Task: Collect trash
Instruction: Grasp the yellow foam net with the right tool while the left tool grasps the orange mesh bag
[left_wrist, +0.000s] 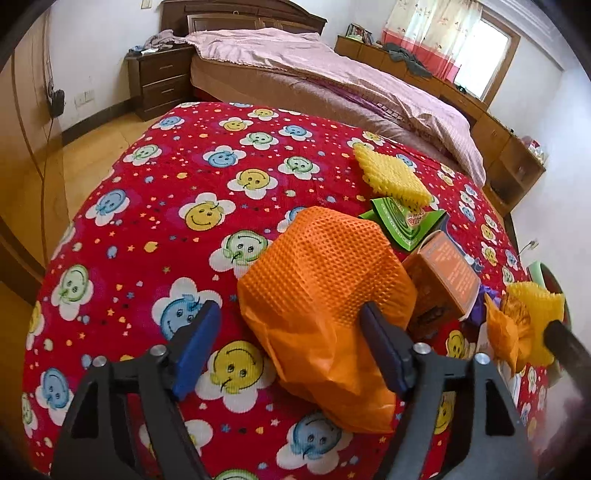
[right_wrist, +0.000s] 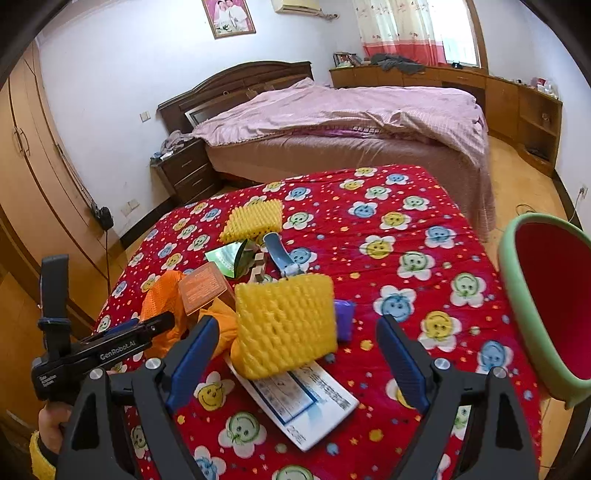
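Covering the table is a red cloth (left_wrist: 155, 206) printed with smiling flower faces, and the trash sits bunched toward its right side in the left wrist view. The largest piece is an orange foam net (left_wrist: 325, 295), dimpled on top and smooth and crumpled lower down. Beside it lie a brown cardboard box (left_wrist: 443, 280), a green printed carton (left_wrist: 402, 225) and a yellow foam mesh sleeve (left_wrist: 391, 173), knobbly and square. The left gripper (left_wrist: 291, 347) is spread wide, its right blue pad touching the orange net, its left pad over bare cloth. The right gripper (right_wrist: 295, 354) is likewise wide apart and holds nothing; between its fingers stands another yellow foam sleeve (right_wrist: 288, 325) on a flat white printed packet (right_wrist: 306, 402). A green-rimmed red bin (right_wrist: 546, 295) stands at the table's right edge.
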